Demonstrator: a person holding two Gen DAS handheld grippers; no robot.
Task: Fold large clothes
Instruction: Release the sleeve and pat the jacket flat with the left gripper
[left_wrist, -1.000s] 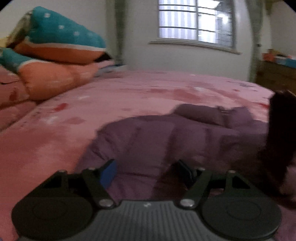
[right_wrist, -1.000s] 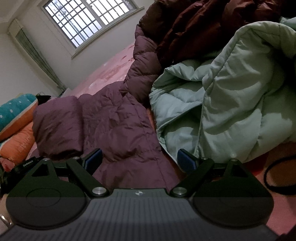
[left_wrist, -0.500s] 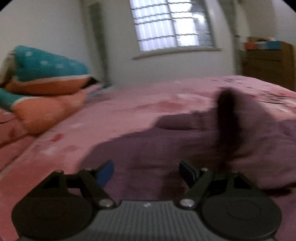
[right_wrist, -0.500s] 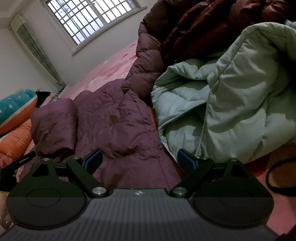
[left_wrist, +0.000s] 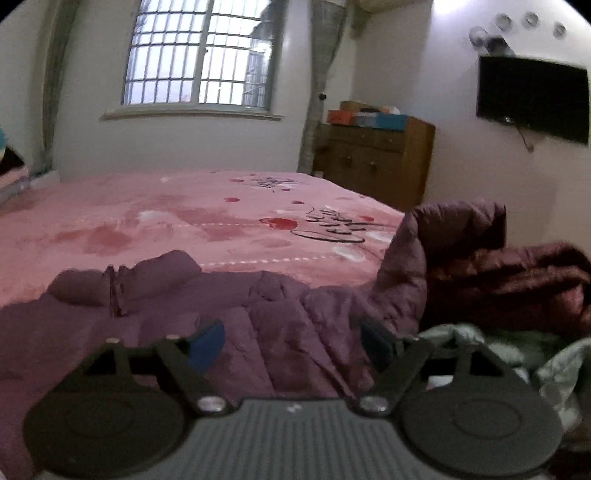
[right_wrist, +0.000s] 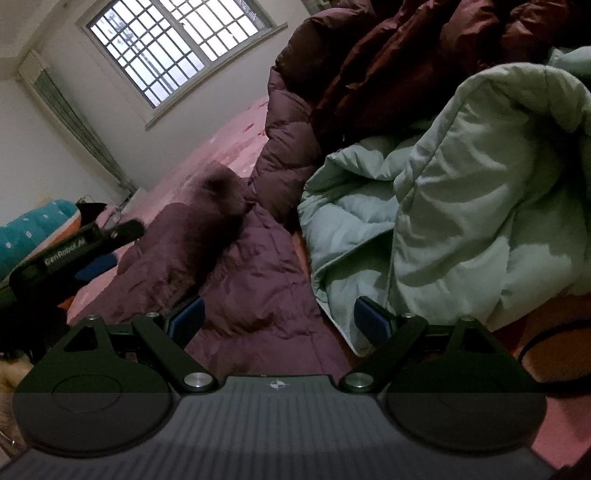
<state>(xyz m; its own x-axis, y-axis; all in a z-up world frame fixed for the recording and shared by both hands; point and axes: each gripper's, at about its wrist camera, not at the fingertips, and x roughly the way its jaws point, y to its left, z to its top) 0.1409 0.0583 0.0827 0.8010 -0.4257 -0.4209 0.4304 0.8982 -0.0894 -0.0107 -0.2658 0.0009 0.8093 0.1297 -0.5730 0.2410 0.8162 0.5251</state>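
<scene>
1. two hand-held grippers are in view, each with its jaws spread apart and nothing between them: the left hand-held gripper (left_wrist: 291, 343) and the right hand-held gripper (right_wrist: 279, 319).
2. left hand-held gripper hangs low over the purple down jacket (left_wrist: 258, 317); its blue pads (left_wrist: 207, 341) sit above the quilted cloth, and whether they touch it cannot be told.
3. right hand-held gripper points along the same purple down jacket (right_wrist: 258, 280), with its right pad close to the edge of the mint-green padded coat (right_wrist: 461, 206).
4. in the right wrist view the left hand-held gripper (right_wrist: 81, 245) shows as a dark bar with white lettering at the left edge of the frame, beside the jacket's blurred bulky part.
5. the purple down jacket lies spread on the pink bed (left_wrist: 184, 221) toward its near edge, one part rising up against the dark red coat (left_wrist: 517, 280) at the right.
6. the mint-green padded coat (left_wrist: 554, 365) is heaped at the near right corner of the bed, touching the purple jacket, with the dark red coat (right_wrist: 388, 66) piled behind it.
7. beyond the bed stand a barred window (left_wrist: 199, 55), a wooden dresser (left_wrist: 373, 162) and a wall-mounted television (left_wrist: 532, 99); teal and orange bedding (right_wrist: 33, 236) lies at the far left.
</scene>
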